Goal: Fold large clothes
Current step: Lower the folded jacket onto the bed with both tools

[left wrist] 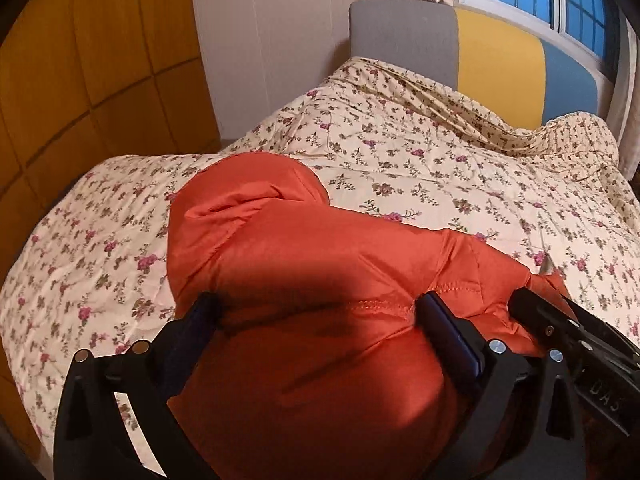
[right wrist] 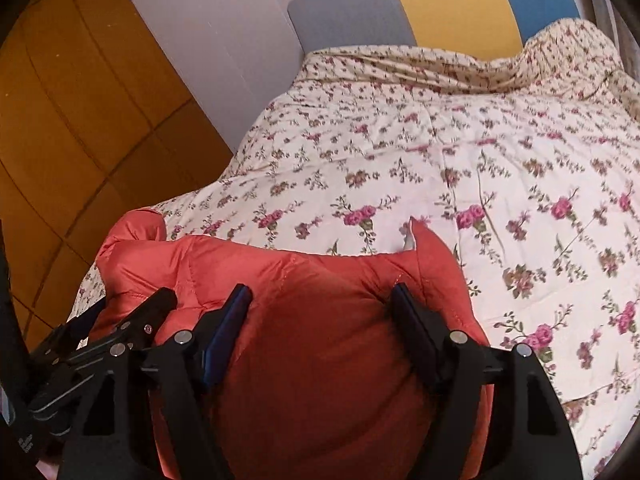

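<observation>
Floral-patterned cream quilt (left wrist: 400,152) covered the bed. On it, the left gripper (left wrist: 316,312) was clamped on a puffy orange padded jacket (left wrist: 304,264), pads pressed into a seamed fold. The right gripper (right wrist: 320,300), just beside it, gripped the same bundle. Beyond stood a grey, yellow and blue headboard (left wrist: 492,48).
</observation>
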`<state>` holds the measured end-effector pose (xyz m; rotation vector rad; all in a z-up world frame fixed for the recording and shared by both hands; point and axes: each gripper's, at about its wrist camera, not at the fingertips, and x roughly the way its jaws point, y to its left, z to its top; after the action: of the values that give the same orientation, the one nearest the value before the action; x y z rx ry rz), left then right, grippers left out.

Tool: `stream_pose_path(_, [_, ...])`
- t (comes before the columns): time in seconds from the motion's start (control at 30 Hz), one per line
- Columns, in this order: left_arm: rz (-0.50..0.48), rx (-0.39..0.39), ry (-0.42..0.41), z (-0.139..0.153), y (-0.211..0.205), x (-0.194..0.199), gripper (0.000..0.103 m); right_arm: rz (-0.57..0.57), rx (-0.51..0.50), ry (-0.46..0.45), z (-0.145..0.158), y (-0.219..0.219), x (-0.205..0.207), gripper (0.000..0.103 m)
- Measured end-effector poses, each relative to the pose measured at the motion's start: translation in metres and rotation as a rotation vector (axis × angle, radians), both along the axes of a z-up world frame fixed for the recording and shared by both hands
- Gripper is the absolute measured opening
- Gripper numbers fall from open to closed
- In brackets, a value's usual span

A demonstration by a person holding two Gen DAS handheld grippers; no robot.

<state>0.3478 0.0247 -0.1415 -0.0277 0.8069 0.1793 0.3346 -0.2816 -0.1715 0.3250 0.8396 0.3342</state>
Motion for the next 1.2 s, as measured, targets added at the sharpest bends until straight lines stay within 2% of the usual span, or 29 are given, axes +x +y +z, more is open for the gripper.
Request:
stream_pose_path(0.13, [0.008,0.013,0.018,-0.009,-0.003,0.009,0.100,0.000,0.021,0.027,-0.012,-0.003,0.009,0.072])
stream_pose_path(0.3, [0.016,0.024,0.020,-0.018,-0.004,0.016,0.100,-0.014,0.023,0.019,-0.022,-0.004,0.012,0.072])
stream_pose_path(0.5, [0.008,0.038,0.014,-0.018,-0.006,0.012,0.100,-0.022,0.014,-0.009,-0.018,-0.005,0.000,0.071])
stream_pose_path(0.6, [-0.026,0.037,0.003,-0.010,-0.006,-0.003,0.100,-0.040,-0.017,-0.066,-0.008,-0.007,-0.022,0.071])
stream_pose_path(0.73, [-0.037,-0.007,-0.039,0.000,0.001,-0.040,0.100,-0.089,-0.083,-0.141,0.003,-0.009,-0.058,0.073])
stream_pose_path(0.8, [-0.035,-0.006,-0.067,0.004,0.000,-0.059,0.100,-0.118,-0.112,-0.156,0.004,-0.009,-0.069,0.080])
stream_pose_path(0.9, [-0.036,0.021,-0.121,0.001,-0.005,-0.088,0.100,-0.132,-0.106,-0.145,-0.003,-0.012,-0.077,0.083])
stream_pose_path(0.97, [-0.031,0.009,-0.150,-0.006,-0.006,-0.095,0.100,-0.133,-0.089,-0.132,-0.008,-0.016,-0.074,0.085])
stream_pose_path(1.1, [-0.034,-0.021,-0.169,-0.014,-0.003,-0.090,0.100,-0.121,-0.066,-0.105,-0.017,-0.019,-0.065,0.088])
stream_pose_path(1.2, [-0.035,0.004,-0.180,-0.020,-0.008,-0.086,0.100,-0.123,-0.062,-0.098,-0.021,-0.019,-0.062,0.088])
